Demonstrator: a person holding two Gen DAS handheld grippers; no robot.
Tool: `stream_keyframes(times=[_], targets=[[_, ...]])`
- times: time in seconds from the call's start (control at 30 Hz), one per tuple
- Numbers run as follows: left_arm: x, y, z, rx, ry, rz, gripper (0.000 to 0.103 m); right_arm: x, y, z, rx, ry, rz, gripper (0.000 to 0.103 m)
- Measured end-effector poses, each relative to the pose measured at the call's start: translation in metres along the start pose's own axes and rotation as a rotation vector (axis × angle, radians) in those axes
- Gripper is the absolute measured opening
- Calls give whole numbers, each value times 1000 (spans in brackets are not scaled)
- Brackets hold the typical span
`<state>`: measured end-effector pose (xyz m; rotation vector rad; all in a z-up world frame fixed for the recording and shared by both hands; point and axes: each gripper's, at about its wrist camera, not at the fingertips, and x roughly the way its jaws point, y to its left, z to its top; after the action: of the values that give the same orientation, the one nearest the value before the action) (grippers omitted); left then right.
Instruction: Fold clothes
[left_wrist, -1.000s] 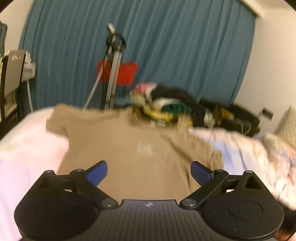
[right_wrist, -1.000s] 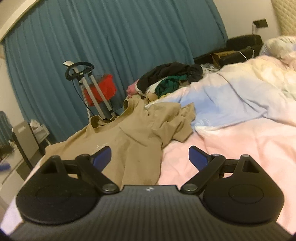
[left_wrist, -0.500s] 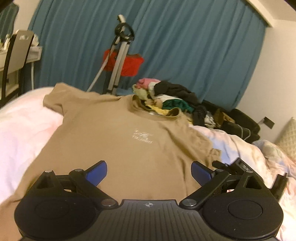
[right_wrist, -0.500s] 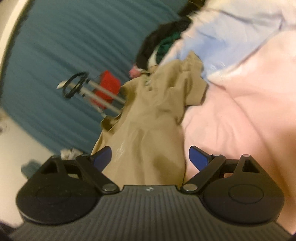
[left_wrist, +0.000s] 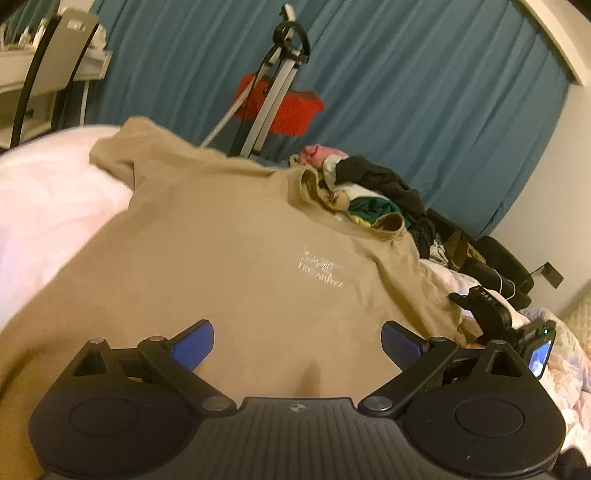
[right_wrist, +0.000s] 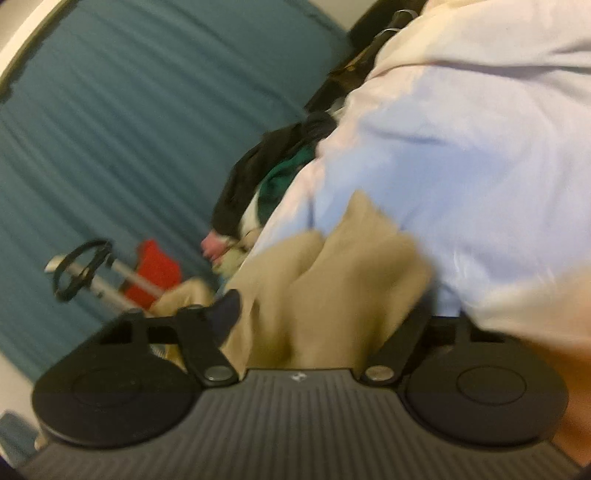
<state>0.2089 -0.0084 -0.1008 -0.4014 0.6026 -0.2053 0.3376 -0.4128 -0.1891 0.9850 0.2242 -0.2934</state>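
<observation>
A tan T-shirt (left_wrist: 221, 258) with small white chest print lies face up on the bed, collar toward the far clothes pile. My left gripper (left_wrist: 297, 334) hovers open over its lower front, blue pads wide apart with nothing between them. The right gripper's black body (left_wrist: 491, 314) shows at the shirt's right sleeve. In the blurred, rolled right wrist view, bunched sleeve cloth of the T-shirt (right_wrist: 332, 288) lies between the jaws of my right gripper (right_wrist: 325, 306). These jaws are closing; one finger is hidden behind the cloth.
Pink bedding (left_wrist: 44, 206) lies left of the shirt and a pale blue-and-white duvet (right_wrist: 461, 147) right of it. A pile of clothes (left_wrist: 369, 184) sits beyond the collar. A metal stand with a red bag (left_wrist: 280, 99) and a teal curtain are behind; a chair (left_wrist: 48, 55) stands far left.
Both grippers dropped closer to the shirt. The right one rolled, slid onto the right sleeve, and its jaws narrowed around the cloth. The left stayed open.
</observation>
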Motion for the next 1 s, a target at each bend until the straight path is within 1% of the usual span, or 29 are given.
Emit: stream_keyframes(times=[0.03,0.07,0.1,0.13,0.23,0.37,0.43,0.5,0.6,0.63,0.67,0.7,0.73,0.8,0.87,1.0], targets=[[3,2,-1,-9,11,-1,98,5,-1,7,17,2,-23,37],[7,4,-1,-17,22,-1,98,8,-2,14,27,2,-40,23],[11,6,-2,-23,33,3,98,8,-1,22,15,-7,-49,18],[14,6,-2,-33,42,16,98,7,3,30,-28,-23,-55,14],[17,5,-2,-24,48,19,98,2,16,55,-187,-83,-65,10],[17,1,-4,12,46,18,98,1,13,90,-250,-160,-106,10],[16,-1,-6,40,42,16,98,7,14,100,-318,-164,-138,10],[16,-6,-7,79,30,23,98,17,17,102,-405,-137,-168,10],[21,-13,-11,119,31,27,98,26,15,98,-461,-66,-186,15],[22,-16,-12,131,34,28,98,25,15,97,-472,-47,-192,27],[24,-18,-13,143,37,29,98,23,15,95,-482,-33,-203,56],[25,-20,-15,154,39,29,98,19,15,94,-487,-21,-205,73],[25,-22,-16,168,38,27,98,10,14,92,-487,-15,-199,94],[24,-27,-18,197,36,21,98,-14,14,89,-482,1,-191,94],[22,-31,-21,216,35,13,98,-42,12,87,-467,44,-171,94],[8,-39,-25,259,20,-7,98,-120,15,77,-477,71,-127,94]])
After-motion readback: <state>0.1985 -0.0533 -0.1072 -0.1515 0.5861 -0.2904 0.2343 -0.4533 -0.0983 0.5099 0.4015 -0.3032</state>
